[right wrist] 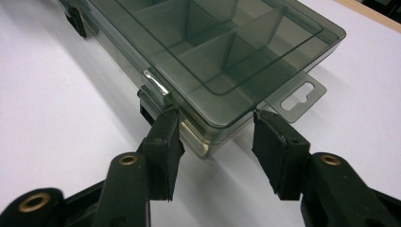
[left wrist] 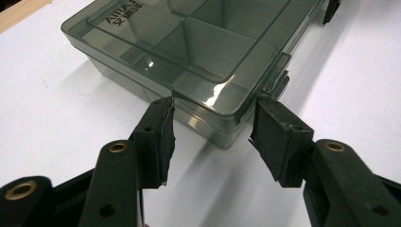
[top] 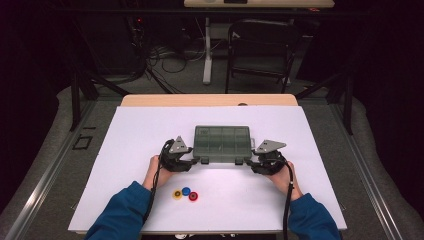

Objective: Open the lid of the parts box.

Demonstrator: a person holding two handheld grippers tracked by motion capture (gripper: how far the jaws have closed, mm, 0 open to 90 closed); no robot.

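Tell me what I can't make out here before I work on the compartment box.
- Compartment box, high view: contents too small, and dimmed by the smoky lid.
- Front latches, left gripper view: one half hidden behind the box corner, the far one cut by the top edge.
- Left tongs and right tongs: whether the pads touch the box corners is unclear.
- Three coloured discs, high view: too small to identify.

A: How is the organizer box (top: pixel 222 143) described?
B: A smoky, see-through plastic case, divided into compartments inside, its lid shut flat.
A: And where is it placed?
B: It is laid level on the white bench (top: pixel 150 130), mid-surface, latches (top: pixel 205 161) turned toward the near edge.
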